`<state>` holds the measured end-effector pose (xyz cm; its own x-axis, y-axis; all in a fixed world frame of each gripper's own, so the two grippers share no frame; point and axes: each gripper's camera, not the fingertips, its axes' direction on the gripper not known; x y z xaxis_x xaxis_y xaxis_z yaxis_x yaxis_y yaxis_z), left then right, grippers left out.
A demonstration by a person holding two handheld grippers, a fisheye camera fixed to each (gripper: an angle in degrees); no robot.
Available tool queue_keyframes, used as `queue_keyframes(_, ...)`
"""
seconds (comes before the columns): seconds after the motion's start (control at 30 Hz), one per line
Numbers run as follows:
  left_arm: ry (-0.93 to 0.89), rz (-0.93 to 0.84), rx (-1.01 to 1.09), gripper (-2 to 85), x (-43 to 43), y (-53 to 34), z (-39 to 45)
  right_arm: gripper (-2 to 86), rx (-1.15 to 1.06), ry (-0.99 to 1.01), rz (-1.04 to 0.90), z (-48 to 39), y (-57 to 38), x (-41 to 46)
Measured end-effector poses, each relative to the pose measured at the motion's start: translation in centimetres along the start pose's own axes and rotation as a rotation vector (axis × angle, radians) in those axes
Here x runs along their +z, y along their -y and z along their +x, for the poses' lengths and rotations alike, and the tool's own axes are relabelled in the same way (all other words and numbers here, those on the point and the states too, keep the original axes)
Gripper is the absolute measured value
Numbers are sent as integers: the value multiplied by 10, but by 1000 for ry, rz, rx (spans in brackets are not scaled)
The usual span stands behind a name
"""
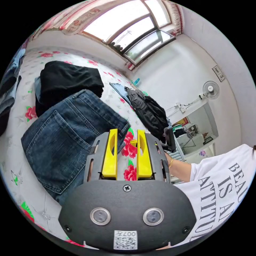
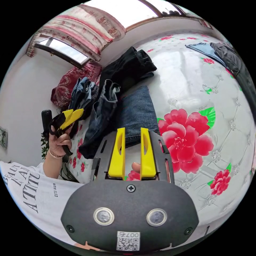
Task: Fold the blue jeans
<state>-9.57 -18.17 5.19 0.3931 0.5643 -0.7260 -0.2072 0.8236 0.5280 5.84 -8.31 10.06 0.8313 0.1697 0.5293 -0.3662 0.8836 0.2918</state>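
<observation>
1. The left gripper (image 1: 127,138) was seen in the left gripper view with its yellow jaws parted and nothing between them, raised over the white quilted bedspread with red flowers (image 1: 16,149).
2. The folded blue denim jeans (image 1: 72,138) were laid flat on that bedspread, back pocket up, just beside the left jaws but not touched by them.
3. A folded black garment (image 1: 69,77) was placed at the far edge of the jeans, overlapping them slightly.
4. A black jacket (image 1: 149,112) and a pale blue cloth (image 1: 118,89) were noted further along the bed, near the white wall (image 1: 173,69).
5. A wall fan (image 1: 210,90) and a window (image 1: 138,32) were seen behind.
6. A white printed T-shirt (image 1: 221,186) worn by the person was seen at the edge.
7. In the right gripper view the right gripper (image 2: 132,136) was held released, jaws apart and empty, tips just over the near hem of the same jeans (image 2: 136,114).
8. A dark denim piece (image 2: 102,117) was draped upward beside the jeans; how it was held could not be told.
9. The left gripper (image 2: 70,116) was also seen there, in a hand (image 2: 58,141), raised away from the bed.
10. A dark red patterned pillow (image 2: 77,82) and a pile of clothes (image 2: 84,92) were seen by the wall.
</observation>
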Motion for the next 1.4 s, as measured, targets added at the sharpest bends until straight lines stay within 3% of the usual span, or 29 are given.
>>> queue_keyframes(0.13, 98, 3, -102, 107, -17, -41, -33, 81, 61, 3, 19, 39, 20, -11)
queue_keyframes(0.3, 327, 109, -388, 115, -94, -93, -113, 89, 95, 43, -32, 86, 78, 12)
queue_keyframes(0.47, 251, 47, -534, 139, -81, -94, -183, 84, 74, 42, -198, 105, 133, 65)
queue_keyframes(0.53, 235, -12, -536, 132, -59, -88, -204, 72, 63, -33, -192, 103, 144, 71)
queue_keyframes(0.6, 202, 17, -554, 93, -49, -82, -223, 44, 18, 17, -307, 100, 156, 88)
queue_keyframes(0.73, 149, 20, -499, 45, -48, -58, -213, 13, 30, 96, -283, 100, 172, 76)
queue_keyframes(0.83, 43, 114, -360, 30, -69, -22, -175, 4, -62, 241, -181, 81, 195, 36)
queue_keyframes(1.0, 57, 230, -94, 27, -119, 79, -110, 1, -229, 299, 28, 35, 263, -43)
queue_keyframes(1.13, 184, 302, -107, 47, -140, 144, -119, 3, -272, 165, 147, 18, 313, -68)
queue_keyframes(1.2, 445, 321, -198, 68, -135, 158, -140, 4, -278, 35, 211, 24, 328, -64)
queue_keyframes(1.27, 563, 291, -237, 73, -118, 148, -156, 4, -224, 11, 213, 44, 322, -58)
queue_keyframes(1.4, 377, 157, -345, 87, -70, 81, -210, 15, -55, 121, -23, 112, 287, -4)
